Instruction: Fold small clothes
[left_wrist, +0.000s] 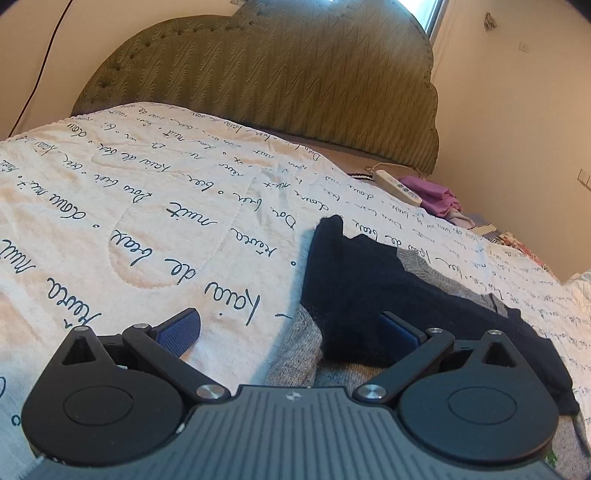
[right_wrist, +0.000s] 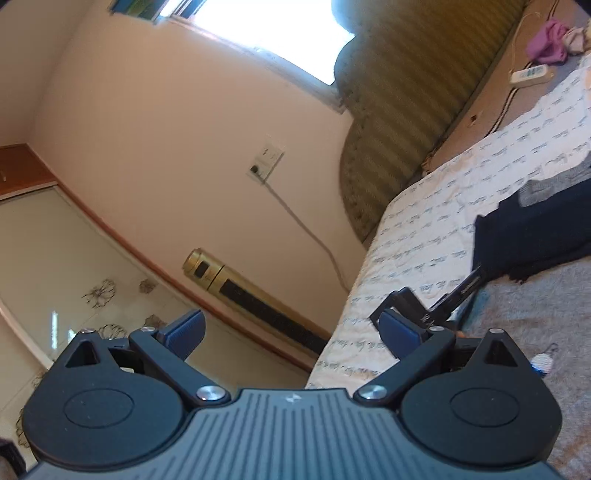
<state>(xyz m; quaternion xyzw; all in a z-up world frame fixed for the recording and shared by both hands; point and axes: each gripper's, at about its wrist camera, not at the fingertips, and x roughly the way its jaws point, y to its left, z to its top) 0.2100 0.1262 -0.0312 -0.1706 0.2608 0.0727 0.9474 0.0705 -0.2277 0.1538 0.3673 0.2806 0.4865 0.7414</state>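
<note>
Nearest in the left wrist view, the left gripper (left_wrist: 290, 330) stands with its jaws wide apart and nothing pinched between them. Its left blue pad (left_wrist: 181, 326) hovers over the bedspread (left_wrist: 147, 206), while its right pad sits low against the dark navy garment (left_wrist: 373, 288); whether it actually touches the cloth cannot be told. That navy piece lies on the near right part of the bed, over a grey knit garment (left_wrist: 299, 350) that shows directly under the gripper and again as a grey strip beyond the navy edge.

The right gripper (right_wrist: 291, 332) is also spread wide and holds nothing; it is tilted, looking across the bed's side toward the wall. Just past its right finger in that view sits the other gripper's black linkage (right_wrist: 454, 291), resting at the edge of the navy cloth.

Counted: two grippers, one navy garment, one grey garment (possibly a single two-tone piece, hard to say).

The bedspread is white, quilted, printed with dark cursive script. Farther off lie one white power strip (left_wrist: 397, 186) and one crumpled purple cloth (left_wrist: 434, 195) near the olive padded headboard (left_wrist: 295, 74). Beyond, cream walls, a bright window (right_wrist: 266, 33), a wall socket (right_wrist: 266, 158) with a cable, and a gold tower appliance (right_wrist: 229, 284).
</note>
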